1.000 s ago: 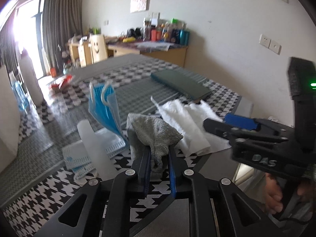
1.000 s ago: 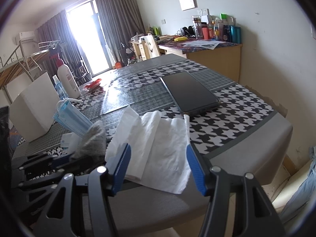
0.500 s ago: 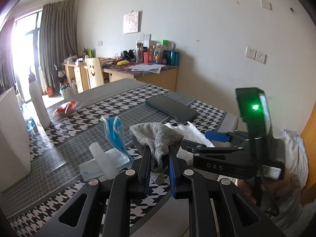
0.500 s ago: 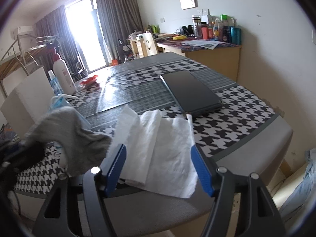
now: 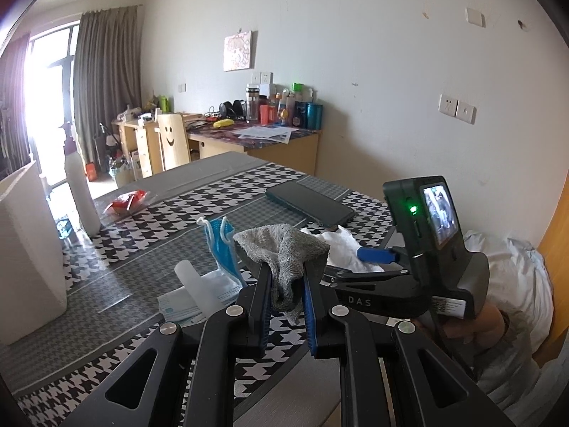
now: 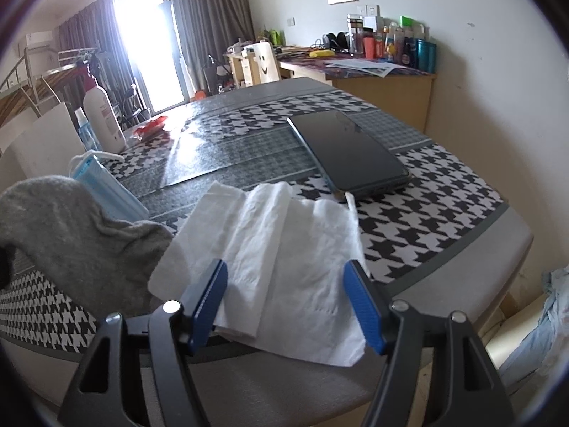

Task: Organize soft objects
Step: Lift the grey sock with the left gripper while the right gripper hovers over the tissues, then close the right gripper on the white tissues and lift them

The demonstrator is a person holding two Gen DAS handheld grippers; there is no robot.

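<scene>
My left gripper [image 5: 286, 295] is shut on a grey sock [image 5: 284, 249] and holds it up above the table's near edge. The sock also shows at the left of the right wrist view [image 6: 81, 235]. My right gripper [image 6: 286, 288] is open and empty, its jaws either side of a white paper towel [image 6: 284, 245] that lies flat at the table's near corner. The towel shows partly behind the sock in the left wrist view [image 5: 343, 249]. A blue face mask [image 5: 222, 245] stands up beside the sock, over white masks [image 5: 199, 291] lying on the table.
A dark phone [image 6: 346, 149] lies beyond the towel. A white box [image 5: 25, 249], a white bottle [image 6: 103, 117] and a red packet [image 5: 126, 201] sit on the checked tablecloth [image 6: 426, 220]. The right gripper body [image 5: 419, 249] is close to the right of the sock.
My left gripper has lifted the grey sock higher and pulled back from the table. The right gripper has stayed open over the paper towel, moving slightly closer to it.
</scene>
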